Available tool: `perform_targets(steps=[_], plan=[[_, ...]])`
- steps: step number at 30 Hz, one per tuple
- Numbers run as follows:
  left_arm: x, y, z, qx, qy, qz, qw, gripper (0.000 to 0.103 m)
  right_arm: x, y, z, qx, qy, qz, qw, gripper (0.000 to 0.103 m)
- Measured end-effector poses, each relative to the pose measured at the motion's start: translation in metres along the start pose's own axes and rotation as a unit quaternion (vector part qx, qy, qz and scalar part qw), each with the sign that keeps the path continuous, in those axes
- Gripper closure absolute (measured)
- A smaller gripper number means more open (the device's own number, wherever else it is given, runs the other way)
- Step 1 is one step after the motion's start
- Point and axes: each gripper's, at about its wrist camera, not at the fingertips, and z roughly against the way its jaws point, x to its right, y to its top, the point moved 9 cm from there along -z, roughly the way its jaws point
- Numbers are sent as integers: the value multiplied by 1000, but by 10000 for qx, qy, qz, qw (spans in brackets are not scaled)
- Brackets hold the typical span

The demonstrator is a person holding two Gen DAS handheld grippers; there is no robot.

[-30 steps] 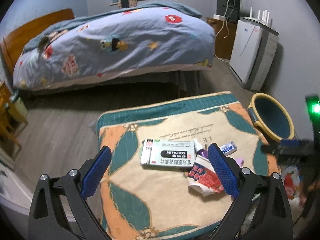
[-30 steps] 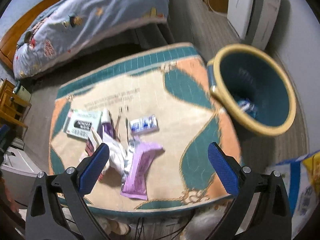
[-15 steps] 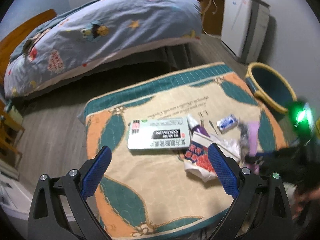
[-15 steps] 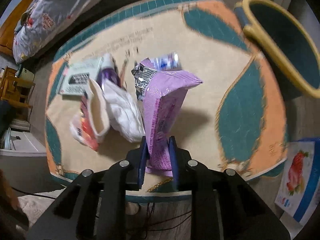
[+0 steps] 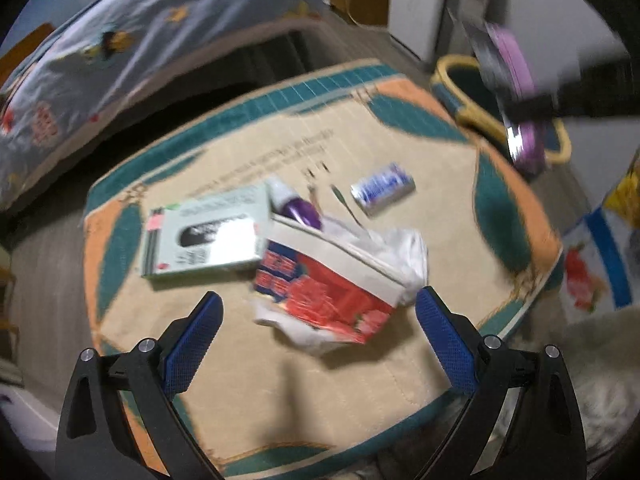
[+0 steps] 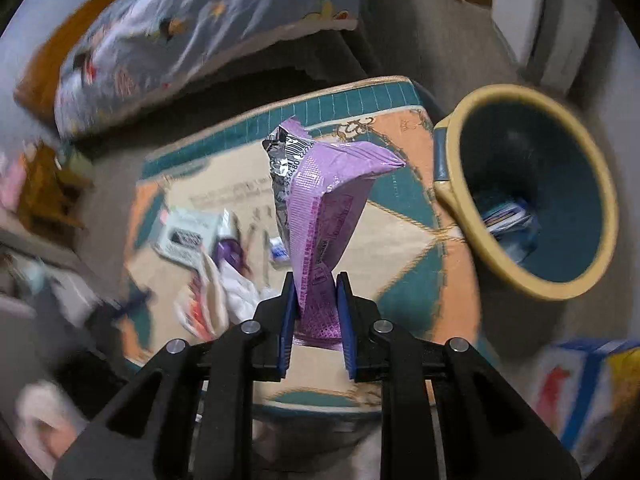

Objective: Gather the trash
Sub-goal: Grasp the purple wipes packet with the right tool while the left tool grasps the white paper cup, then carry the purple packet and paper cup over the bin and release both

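Observation:
My right gripper [image 6: 315, 292] is shut on a purple snack wrapper [image 6: 320, 208] and holds it in the air above the mat, left of the yellow-rimmed teal bin [image 6: 532, 200]. In the left wrist view the wrapper [image 5: 516, 64] hangs in front of the bin [image 5: 460, 76]. My left gripper [image 5: 316, 320] is open just in front of a crumpled red and white carton [image 5: 328, 284]. Behind it lie a green-white medicine box [image 5: 208, 236], a purple tube [image 5: 296, 208] and a small blue packet [image 5: 382, 188] on the mat.
The trash lies on a teal, orange and cream mat [image 5: 400, 360] over a low table. The bin holds some blue packaging [image 6: 508, 216]. A bed [image 5: 140, 40] stands behind, a white appliance [image 5: 424, 4] at back right, a printed bag [image 5: 596, 256] at right.
My right gripper has lifted the purple wrapper off the mat and carried it up toward the bin. My left gripper has moved in close to the red and white carton.

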Motion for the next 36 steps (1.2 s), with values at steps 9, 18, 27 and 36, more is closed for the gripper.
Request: perform_targets(steps=[9, 18, 27, 36], plan=[[17, -8, -20, -289, 264, -551, 9977, 50, 8, 15, 7, 130, 59, 78, 9999, 84], [8, 16, 22, 173, 132, -253, 9994, 94, 9, 21, 21, 302, 163, 87, 9994, 84], [15, 52, 64, 843, 95, -226, 9961, 96, 12, 22, 32, 451, 116, 126, 9988, 84], [32, 71, 78, 1092, 3, -391, 9933, 96, 34, 30, 49, 652, 115, -108, 9978, 84]])
